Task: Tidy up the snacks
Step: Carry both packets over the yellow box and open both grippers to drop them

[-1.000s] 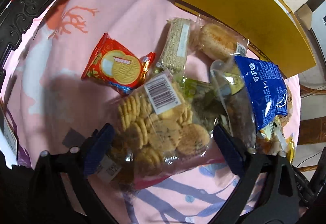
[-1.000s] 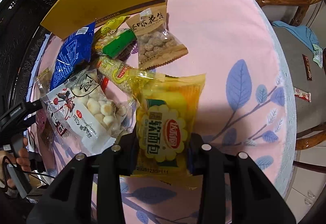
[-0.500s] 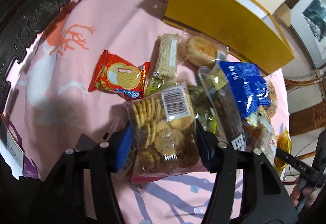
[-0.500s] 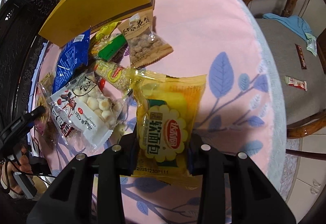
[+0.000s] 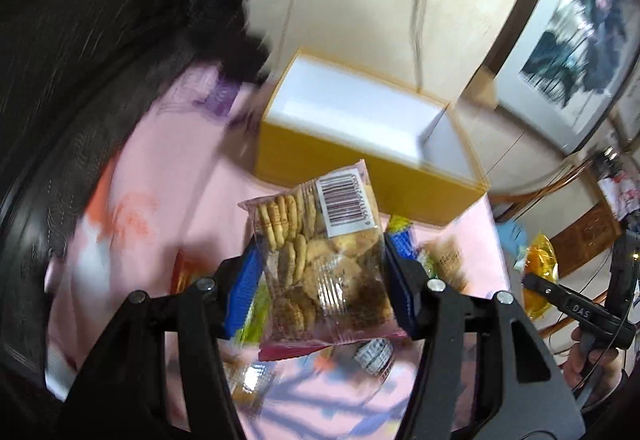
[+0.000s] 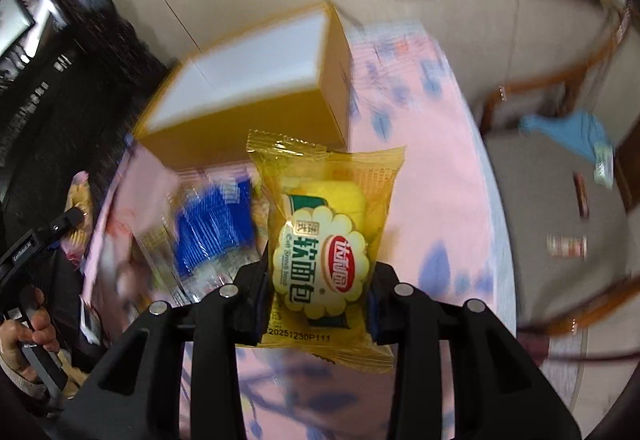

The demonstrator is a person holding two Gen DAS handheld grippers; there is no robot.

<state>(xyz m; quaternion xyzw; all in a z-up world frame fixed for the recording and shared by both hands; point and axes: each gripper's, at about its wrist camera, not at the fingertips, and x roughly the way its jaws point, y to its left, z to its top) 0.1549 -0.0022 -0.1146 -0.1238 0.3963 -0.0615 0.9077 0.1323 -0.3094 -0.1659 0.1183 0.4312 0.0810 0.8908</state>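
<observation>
My left claw (image 5: 320, 276) gripped the clear crinkly biscuit packet (image 5: 324, 264), my right claw (image 6: 318, 280) the yellow soft-bread wrapper (image 6: 326, 236); both hung just short of the open yellow cardboard box (image 5: 360, 148). Carrying step; next, reaching over its rim and releasing.

A clear plastic bag of round biscuits with a white barcode label (image 5: 324, 264) stands upright, raised off the pink tablecloth before an open yellow cardboard box with a white inside (image 5: 360, 136); a yellow translucent soft-bread packet with a scalloped cream label (image 6: 324, 240) is likewise held upright
</observation>
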